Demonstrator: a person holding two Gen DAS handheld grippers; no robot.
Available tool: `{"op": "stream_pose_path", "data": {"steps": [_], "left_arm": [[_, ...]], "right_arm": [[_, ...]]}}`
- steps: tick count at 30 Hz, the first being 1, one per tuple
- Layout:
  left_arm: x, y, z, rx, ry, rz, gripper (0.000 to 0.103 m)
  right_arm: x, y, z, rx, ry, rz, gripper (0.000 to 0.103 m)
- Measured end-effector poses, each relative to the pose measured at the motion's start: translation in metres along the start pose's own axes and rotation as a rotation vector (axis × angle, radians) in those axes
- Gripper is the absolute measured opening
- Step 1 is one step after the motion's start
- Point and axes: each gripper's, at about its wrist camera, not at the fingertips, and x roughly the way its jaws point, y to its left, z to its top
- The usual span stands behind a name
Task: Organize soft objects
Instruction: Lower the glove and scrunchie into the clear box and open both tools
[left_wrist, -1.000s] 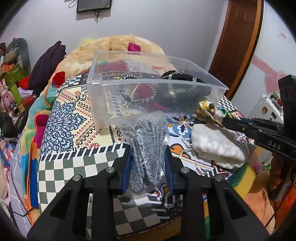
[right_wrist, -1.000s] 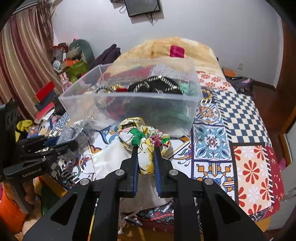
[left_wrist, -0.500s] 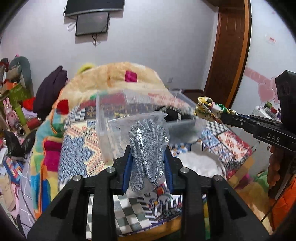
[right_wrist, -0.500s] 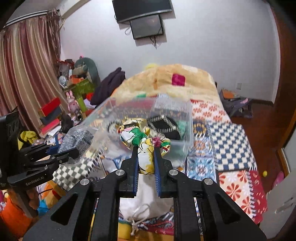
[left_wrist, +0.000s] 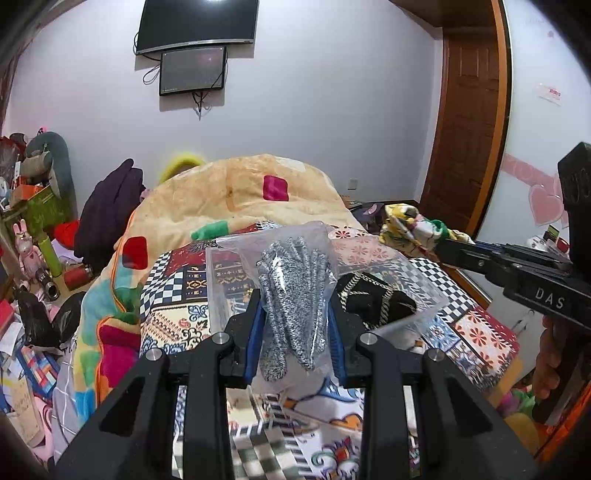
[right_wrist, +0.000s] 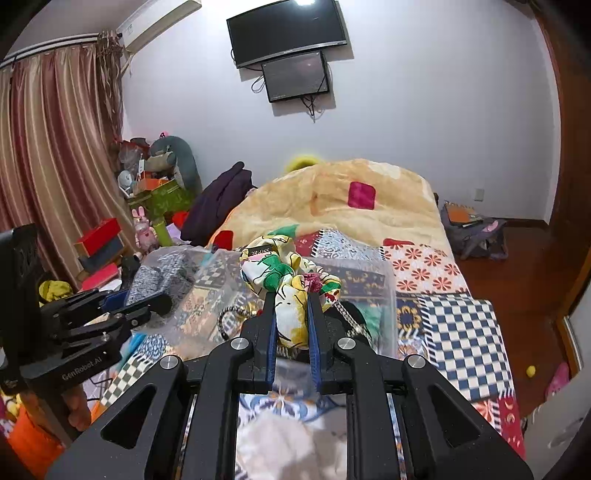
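My left gripper (left_wrist: 295, 317) is shut on a clear bag of grey knit gloves (left_wrist: 295, 291) and holds it up over the near edge of the clear plastic bin (left_wrist: 424, 284). My right gripper (right_wrist: 291, 306) is shut on a floral fabric scrunchie (right_wrist: 284, 277), held above the bin (right_wrist: 384, 295). The bin sits on the patterned bedspread (right_wrist: 454, 332) and holds black trimmed cloth (left_wrist: 373, 295) and other soft items. Each gripper shows in the other's view: the right one with the scrunchie (left_wrist: 413, 229), the left one with the bag (right_wrist: 159, 273).
A white cloth bag (right_wrist: 288, 443) lies on the bed below my right gripper. A beige blanket (left_wrist: 240, 192) is heaped at the bed's far end. Toys and boxes (left_wrist: 33, 229) crowd the floor at left. A wooden door (left_wrist: 469, 129) stands at right.
Both grippers have risen with their loads from bed level to above the bin. The bin now sits lower in both views.
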Motion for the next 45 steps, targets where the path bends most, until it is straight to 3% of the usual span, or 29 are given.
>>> {"op": "stream_pose_path", "data": {"steps": [11, 21, 27, 31, 35, 39, 40, 43, 45], "left_arm": [[0.062, 0.015, -0.001, -0.050, 0.126, -0.006, 0.031], [0.083, 0.013, -0.007, -0.025, 0.176, -0.014, 0.031], [0.078, 0.011, -0.006, -0.013, 0.175, -0.020, 0.035], [0.064, 0.006, -0.002, -0.004, 0.143, -0.025, 0.044], [0.042, -0.001, 0.000, 0.010, 0.104, -0.030, 0.056], [0.015, -0.012, -0.002, 0.047, 0.065, -0.026, 0.068], [0.008, -0.016, -0.004, 0.056, 0.059, -0.026, 0.076], [-0.012, -0.024, -0.012, 0.066, 0.032, -0.022, 0.092], [-0.021, -0.028, -0.018, 0.070, 0.026, -0.021, 0.096]], "right_arm": [[0.052, 0.006, -0.005, -0.006, 0.120, -0.002, 0.013], [0.081, 0.008, -0.015, -0.041, 0.220, 0.000, 0.017], [0.070, 0.006, -0.013, -0.056, 0.210, -0.018, 0.043], [0.056, 0.006, -0.011, -0.067, 0.184, -0.031, 0.052], [0.032, 0.007, -0.009, -0.070, 0.138, -0.052, 0.071], [0.002, 0.007, -0.012, -0.080, 0.091, -0.074, 0.079], [-0.004, 0.007, -0.013, -0.080, 0.084, -0.076, 0.081], [-0.027, 0.006, -0.023, -0.077, 0.070, -0.075, 0.082], [-0.036, 0.007, -0.033, -0.071, 0.078, -0.070, 0.082]]}}
